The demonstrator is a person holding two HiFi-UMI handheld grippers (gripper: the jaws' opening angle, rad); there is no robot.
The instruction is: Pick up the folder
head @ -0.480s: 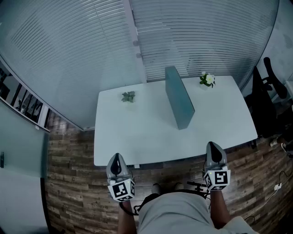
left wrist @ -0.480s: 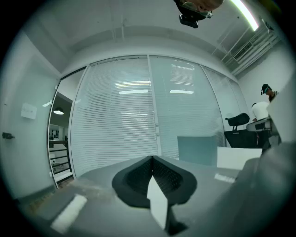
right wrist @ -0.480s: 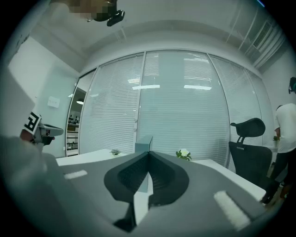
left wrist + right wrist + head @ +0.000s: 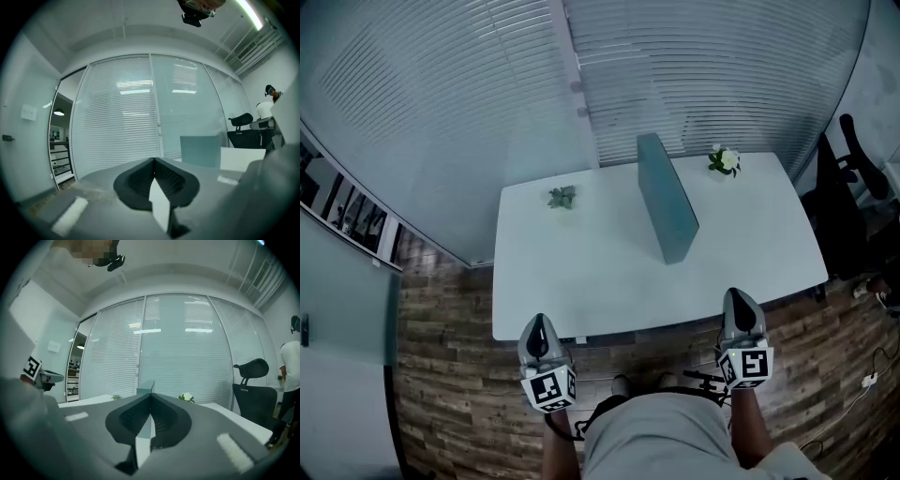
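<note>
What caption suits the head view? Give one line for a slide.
Upright folder on white table; left gripper and right gripper shut, at its near edge.

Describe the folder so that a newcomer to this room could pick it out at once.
Find the white table before the wall of blinds. Toward its far edge, between a small green sprig and a white flower posy, stands the folder. It alone is a tall, upright grey-blue slab.

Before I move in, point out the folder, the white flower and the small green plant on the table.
folder (image 4: 667, 211): head view, on its broad side face, standing upright mid-table.
white flower (image 4: 727, 162): head view, on the bloom, right of the folder.
green plant (image 4: 562, 197): head view, on its leaves, left of the folder.
</note>
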